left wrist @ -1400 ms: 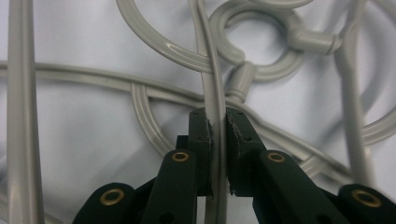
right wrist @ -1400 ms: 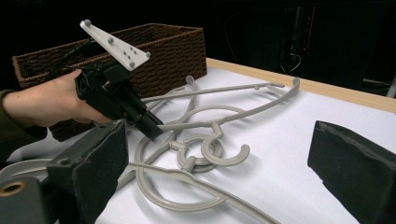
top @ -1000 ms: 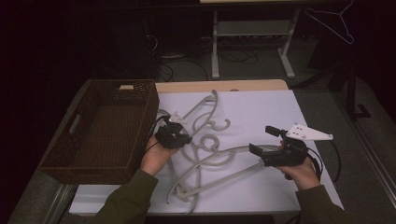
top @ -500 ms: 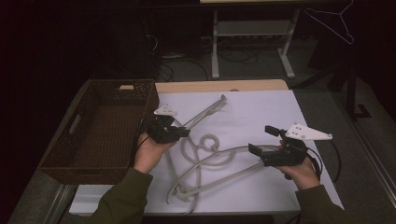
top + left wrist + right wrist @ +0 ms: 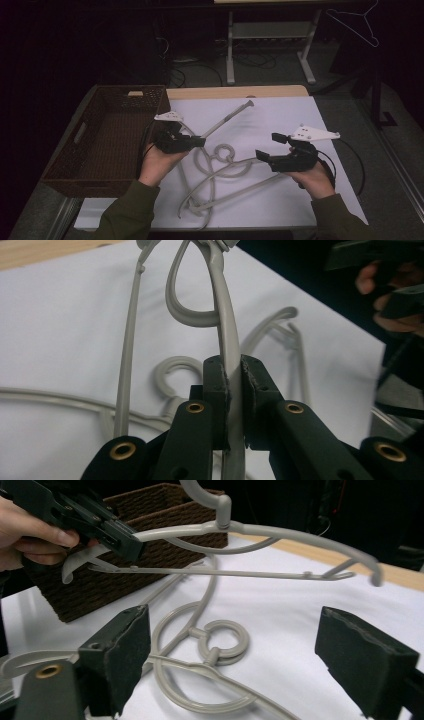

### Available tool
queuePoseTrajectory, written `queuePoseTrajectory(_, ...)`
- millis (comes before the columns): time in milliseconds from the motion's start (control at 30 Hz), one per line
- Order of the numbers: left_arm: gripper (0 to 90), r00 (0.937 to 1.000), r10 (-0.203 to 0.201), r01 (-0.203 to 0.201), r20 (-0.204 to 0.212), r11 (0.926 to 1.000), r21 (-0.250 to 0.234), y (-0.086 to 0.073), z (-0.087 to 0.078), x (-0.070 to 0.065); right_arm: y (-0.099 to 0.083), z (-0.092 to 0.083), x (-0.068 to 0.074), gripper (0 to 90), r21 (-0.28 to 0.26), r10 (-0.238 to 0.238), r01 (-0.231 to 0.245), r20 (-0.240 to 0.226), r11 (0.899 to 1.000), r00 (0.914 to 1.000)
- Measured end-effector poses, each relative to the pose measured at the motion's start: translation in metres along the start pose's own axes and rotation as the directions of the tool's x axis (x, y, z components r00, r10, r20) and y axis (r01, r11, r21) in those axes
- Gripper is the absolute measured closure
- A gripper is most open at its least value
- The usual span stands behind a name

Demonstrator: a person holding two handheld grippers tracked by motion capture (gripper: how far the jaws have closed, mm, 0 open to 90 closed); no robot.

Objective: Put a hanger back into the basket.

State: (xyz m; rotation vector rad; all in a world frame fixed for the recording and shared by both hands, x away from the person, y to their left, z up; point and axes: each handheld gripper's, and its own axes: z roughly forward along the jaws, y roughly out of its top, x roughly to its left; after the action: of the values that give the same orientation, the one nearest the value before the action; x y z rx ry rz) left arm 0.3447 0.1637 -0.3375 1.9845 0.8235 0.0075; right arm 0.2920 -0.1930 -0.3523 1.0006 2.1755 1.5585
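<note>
Nearest, the pile of grey plastic hangers (image 5: 215, 187) lies tangled on the white tabletop (image 5: 280, 115). One lifted hanger (image 5: 227, 119) rides tilted above it, the left gripper (image 5: 199, 142) clamped hard on its arm; light, stiff, slick plastic, so that mid-arm bite looks sound, though hooks may snag. The right gripper (image 5: 269, 148) hovers, jaws apart and just closing on nothing. Beyond, the wicker basket (image 5: 107, 107) waits at left.

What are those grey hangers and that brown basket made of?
The lifted hanger and the hangers on the table look like moulded plastic: matt grey, smooth, rounded edges, one-piece hooks. The basket seems woven wicker or rattan, dark brown with a visible weave; synthetic fibre is possible.
</note>
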Motion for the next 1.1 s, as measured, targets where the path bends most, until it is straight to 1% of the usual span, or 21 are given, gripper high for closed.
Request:
queuePoseTrajectory(33, 82.6, 1.0000, 0.000, 0.000, 0.000, 1.0000, 0.000, 0.000, 0.000, 0.000, 0.000, 0.000, 0.000, 14.7, 0.000, 0.000, 0.000, 0.000, 1.000, 1.0000)
queuePoseTrajectory(67, 82.6, 0.9997, -0.005, 0.005, 0.024, 1.0000, 0.005, 0.000, 0.000, -0.001, 0.001, 0.001, 0.002, 15.4, 0.001, 0.000, 0.000, 0.003, 1.000, 1.0000)
queuePoseTrajectory(100, 82.6, 0.9993, -0.005, 0.005, 0.038, 0.9999, 0.009, -0.001, 0.000, -0.002, 0.001, 0.001, 0.002, 15.4, 0.001, 0.000, 0.000, 0.003, 1.000, 1.0000)
queuePoseTrajectory(133, 82.6, 0.9981, -0.010, 0.010, 0.061, 0.9999, 0.005, -0.002, 0.001, -0.005, 0.002, -0.001, 0.002, 15.6, -0.002, 0.007, -0.007, 0.003, 1.000, 1.0000)
queuePoseTrajectory(167, 82.5, 0.9981, -0.010, 0.010, 0.061, 0.9999, 0.005, -0.002, 0.001, -0.005, 0.002, -0.001, 0.002, 15.6, -0.002, 0.007, -0.007, 0.003, 1.000, 1.0000)
queuePoseTrajectory(300, 82.5, 0.9974, -0.007, 0.007, 0.072, 1.0000, 0.005, -0.004, 0.004, -0.013, 0.001, -0.006, 0.001, 16.6, -0.015, 0.019, -0.019, 0.005, 1.000, 0.9998)
queuePoseTrajectory(367, 82.5, 0.9957, -0.011, 0.010, 0.092, 0.9998, 0.020, -0.008, 0.007, -0.015, 0.001, -0.006, 0.001, 16.9, -0.014, 0.026, -0.026, 0.004, 1.000, 0.9997)
queuePoseTrajectory(433, 82.5, 0.9955, -0.014, 0.012, 0.094, 0.9997, 0.021, -0.009, 0.009, -0.015, 0.001, -0.006, 0.001, 17.2, -0.012, 0.028, -0.028, 0.000, 1.000, 0.9996)
queuePoseTrajectory(533, 82.5, 0.9957, -0.027, 0.025, 0.089, 0.9993, 0.029, -0.014, 0.014, -0.015, 0.001, -0.005, 0.002, 18.0, -0.002, 0.025, -0.025, -0.008, 1.000, 0.9997)
queuePoseTrajectory(600, 82.5, 0.9949, -0.042, 0.039, 0.091, 0.9987, 0.033, -0.018, 0.018, -0.012, 0.000, -0.004, 0.003, 18.3, 0.002, 0.026, -0.026, -0.009, 1.000, 0.9996)
queuePoseTrajectory(633, 82.5, 0.9949, -0.042, 0.039, 0.091, 0.9987, 0.033, -0.018, 0.018, -0.012, 0.000, -0.004, 0.003, 18.3, 0.002, 0.026, -0.026, -0.009, 1.000, 0.9996)
queuePoseTrajectory(800, 82.4, 0.9938, -0.074, 0.072, 0.084, 0.9970, 0.028, -0.025, 0.024, -0.006, -0.001, -0.002, 0.003, 18.6, 0.013, 0.026, -0.025, -0.011, 1.000, 0.9996)
queuePoseTrajectory(933, 82.4, 0.9932, -0.083, 0.081, 0.082, 0.9965, 0.023, -0.028, 0.024, -0.003, -0.001, 0.000, 0.004, 19.0, 0.017, 0.023, -0.022, -0.018, 1.000, 0.9996)
queuePoseTrajectory(1000, 82.2, 0.9927, -0.093, 0.092, 0.077, 0.9957, 0.014, -0.029, 0.024, 0.000, -0.001, 0.001, 0.004, 19.4, 0.021, 0.022, -0.021, -0.018, 1.000, 0.9996)
queuePoseTrajectory(1033, 82.1, 0.9932, -0.093, 0.092, 0.070, 0.9957, 0.010, -0.031, 0.023, 0.003, 0.000, 0.003, 0.005, 20.3, 0.022, 0.027, -0.027, -0.018, 0.999, 0.9995)
queuePoseTrajectory(1067, 82.0, 0.9932, -0.093, 0.092, 0.070, 0.9957, 0.010, -0.031, 0.023, 0.003, 0.000, 0.003, 0.005, 20.3, 0.022, 0.027, -0.027, -0.018, 0.999, 0.9995)
queuePoseTrajectory(1100, 82.0, 0.9923, -0.104, 0.103, 0.068, 0.9946, 0.009, -0.032, 0.024, 0.004, 0.001, 0.004, 0.006, 20.9, 0.027, 0.034, -0.034, -0.017, 0.999, 0.9993)
